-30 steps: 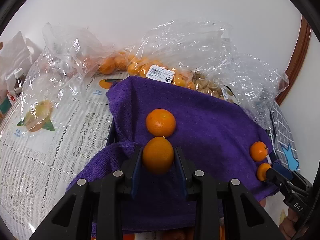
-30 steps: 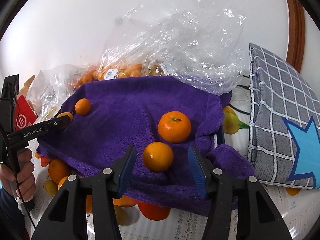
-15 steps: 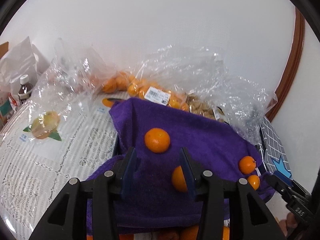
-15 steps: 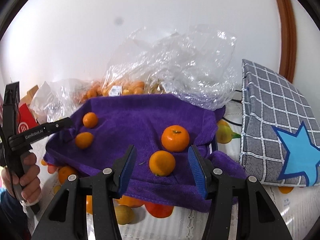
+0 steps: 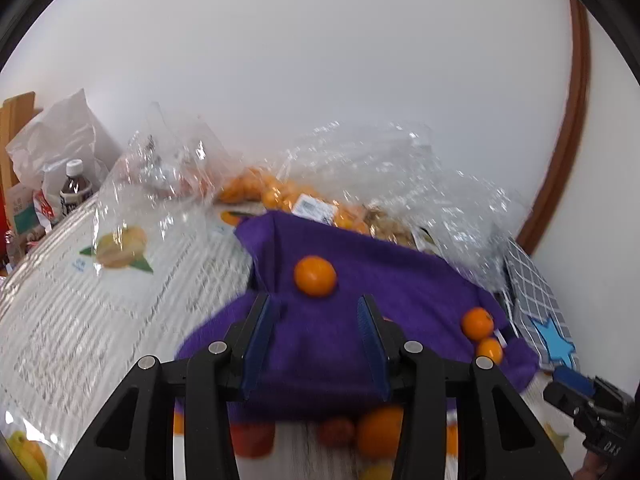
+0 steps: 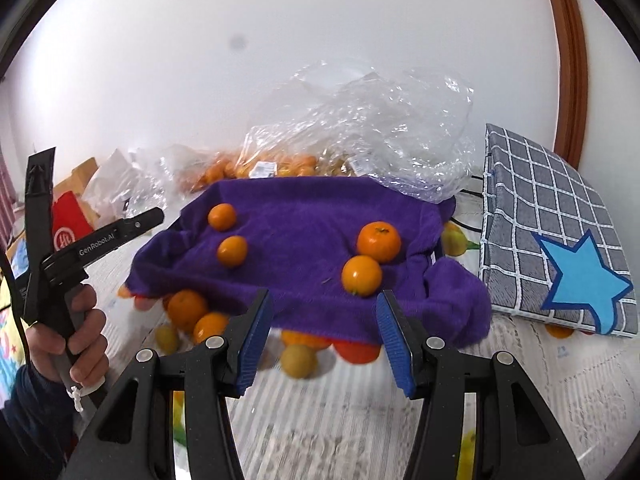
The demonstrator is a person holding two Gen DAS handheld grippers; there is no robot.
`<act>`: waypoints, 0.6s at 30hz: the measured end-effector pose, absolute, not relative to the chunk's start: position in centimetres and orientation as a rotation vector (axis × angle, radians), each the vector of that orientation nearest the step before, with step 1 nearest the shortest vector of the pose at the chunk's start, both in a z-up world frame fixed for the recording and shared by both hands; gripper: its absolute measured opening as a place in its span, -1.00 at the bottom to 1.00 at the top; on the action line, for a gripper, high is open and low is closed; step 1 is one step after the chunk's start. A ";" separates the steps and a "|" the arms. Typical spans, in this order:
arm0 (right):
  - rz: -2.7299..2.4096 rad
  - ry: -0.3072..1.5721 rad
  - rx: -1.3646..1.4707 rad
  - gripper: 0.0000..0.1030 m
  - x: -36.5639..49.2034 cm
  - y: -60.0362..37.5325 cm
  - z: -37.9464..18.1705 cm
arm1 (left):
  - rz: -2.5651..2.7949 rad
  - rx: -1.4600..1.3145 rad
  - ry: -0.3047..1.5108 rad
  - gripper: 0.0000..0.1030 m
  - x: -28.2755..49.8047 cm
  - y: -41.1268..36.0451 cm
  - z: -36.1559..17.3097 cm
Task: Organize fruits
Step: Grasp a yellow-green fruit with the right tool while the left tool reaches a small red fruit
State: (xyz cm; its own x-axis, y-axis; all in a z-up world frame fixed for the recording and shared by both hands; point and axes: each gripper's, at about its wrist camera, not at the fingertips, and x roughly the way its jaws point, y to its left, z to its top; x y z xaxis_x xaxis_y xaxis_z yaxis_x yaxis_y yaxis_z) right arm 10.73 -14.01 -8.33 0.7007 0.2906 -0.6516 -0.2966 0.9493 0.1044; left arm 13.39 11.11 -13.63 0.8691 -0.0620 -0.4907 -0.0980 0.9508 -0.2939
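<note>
A purple towel is draped over a raised base on the table. Several oranges lie on it: two at the left and two at the right. The left wrist view shows one orange just beyond my left gripper, which is open with nothing between its fingers. Two more oranges sit at the towel's right edge. My right gripper is open and empty, hanging before the towel's front edge. More fruit lies under that edge.
Clear plastic bags of small oranges are piled against the wall. A grey checked box with a blue star stands at the right. A bottle and a white bag are at the far left. A hand holds the left gripper's handle.
My left gripper let go of the orange it held, opened and drew back and up. The right gripper also backed away from the two oranges on the towel.
</note>
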 end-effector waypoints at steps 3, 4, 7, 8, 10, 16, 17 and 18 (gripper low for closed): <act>0.341 0.723 -0.013 0.04 9.6 -13.9 -8.3 | 0.005 -0.289 0.536 -0.21 12.0 10.7 -13.8; 0.345 0.724 -0.018 0.04 9.2 -13.8 -8.3 | 0.001 -0.282 0.538 -0.21 11.6 10.6 -13.9; 0.364 0.725 -0.021 0.04 8.2 -13.6 -8.4 | -0.005 -0.266 0.545 -0.21 10.3 10.7 -13.9; 0.370 0.732 -0.017 0.04 8.0 -13.6 -8.5 | -0.009 -0.266 0.553 -0.21 9.8 10.8 -14.0; 0.378 0.748 -0.005 0.00 7.7 -13.6 -8.7 | -0.011 -0.273 0.566 -0.21 9.1 11.1 -14.2; 0.351 0.813 0.011 -0.26 8.1 -13.8 -10.0 | -0.012 -0.291 0.618 -0.21 8.2 11.9 -14.8; 0.354 0.814 0.013 -0.26 8.1 -13.8 -10.2 | -0.009 -0.286 0.630 -0.21 8.3 11.9 -15.0; 0.359 0.817 0.014 -0.26 8.1 -13.7 -10.4 | -0.009 -0.284 0.639 -0.21 8.5 11.8 -15.0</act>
State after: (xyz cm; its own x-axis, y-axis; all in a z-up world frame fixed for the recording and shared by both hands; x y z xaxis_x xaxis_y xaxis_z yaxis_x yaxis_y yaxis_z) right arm 8.14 -13.71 -10.40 0.6274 0.3190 -0.7103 -0.3081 0.9395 0.1498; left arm 8.46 11.80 -15.04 0.8041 -0.0949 -0.5868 -0.0791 0.9613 -0.2638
